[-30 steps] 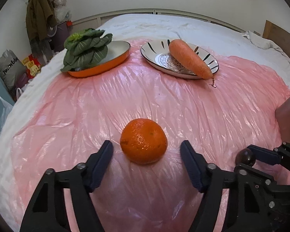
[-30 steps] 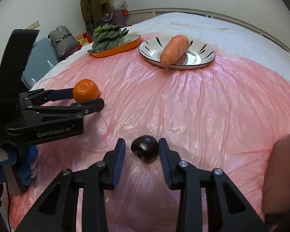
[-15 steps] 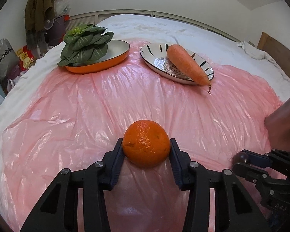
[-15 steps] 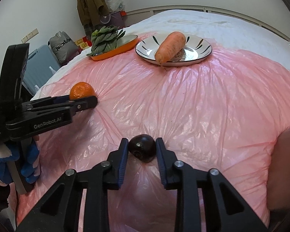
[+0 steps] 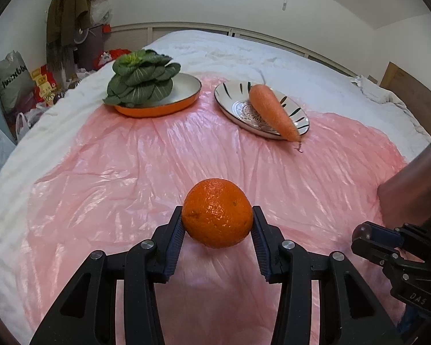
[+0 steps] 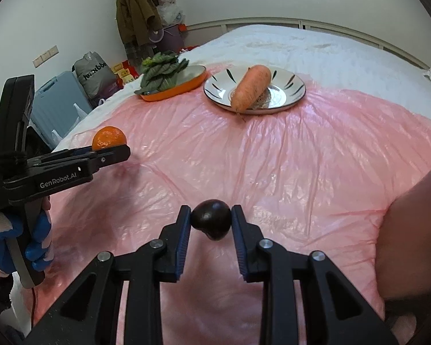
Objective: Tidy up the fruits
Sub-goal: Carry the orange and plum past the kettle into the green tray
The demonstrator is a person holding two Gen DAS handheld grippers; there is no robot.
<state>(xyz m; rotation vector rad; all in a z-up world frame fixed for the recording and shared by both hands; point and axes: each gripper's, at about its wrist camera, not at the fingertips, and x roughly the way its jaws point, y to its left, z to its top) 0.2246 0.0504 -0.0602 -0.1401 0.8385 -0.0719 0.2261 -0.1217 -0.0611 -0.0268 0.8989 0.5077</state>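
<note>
Bed (image 5: 244, 49), white bedding, occupying most of the frame, with a crumpled pink plastic sheet (image 5: 146, 166) spread across its centre and lower part. Resting directly on the sheet near its upper edge: an orange-rimmed dish (image 5: 184, 102) at upper left of centre, and a white plate with dark streaks (image 5: 301, 119) just right of it, apart. White bedding shows along the left, top and upper right borders.

Glossy crinkled plastic sheet (image 5: 129, 172); dimpled orange (image 5: 217, 213) peel.
</note>
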